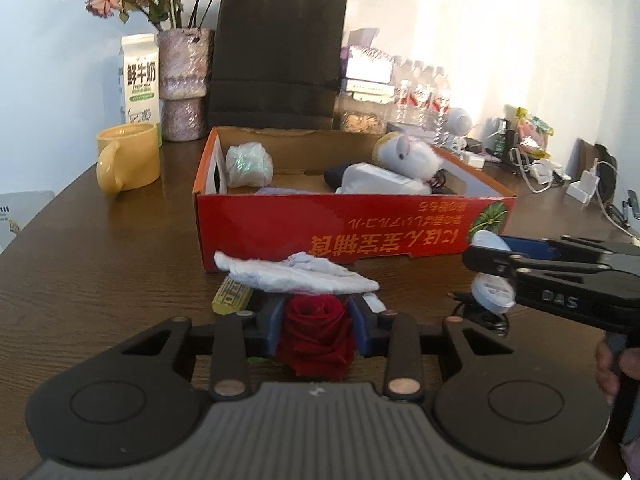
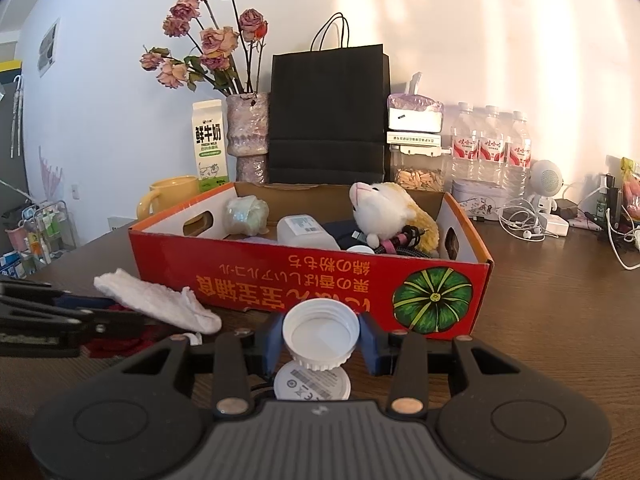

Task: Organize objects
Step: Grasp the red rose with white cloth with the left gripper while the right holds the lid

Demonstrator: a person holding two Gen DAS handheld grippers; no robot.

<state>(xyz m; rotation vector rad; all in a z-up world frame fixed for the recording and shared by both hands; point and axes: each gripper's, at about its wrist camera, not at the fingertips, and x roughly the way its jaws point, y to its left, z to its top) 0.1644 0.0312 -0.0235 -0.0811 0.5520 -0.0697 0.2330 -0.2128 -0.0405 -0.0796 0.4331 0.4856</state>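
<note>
**Rose and cap held at the front of the red box**

A dark wooden table stands against a pale wall; along its back sit a black paper bag, a milk carton, a vase of dried roses, a yellow mug and a row of water bottles; cables and chargers lie at the far right.

In the middle is an open red cardboard box with upside-down print and a green pumpkin picture on its front wall; inside it lie a plush toy, a white bottle on its side, a crumpled iridescent wrapper in the left rear corner and a coiled cable beside the toy.

The left gripper has its blue pads closed against the sides of a red rose, just in front of the box; a crumpled white tissue lies just beyond the rose, with a yellow packet at its left end.

The right gripper pinches a white screw cap between its blue pads, open side toward the camera, near the front wall of the box by the pumpkin; below the cap a round white disc with a printed label lies on the table with a black cable beside it.
</note>
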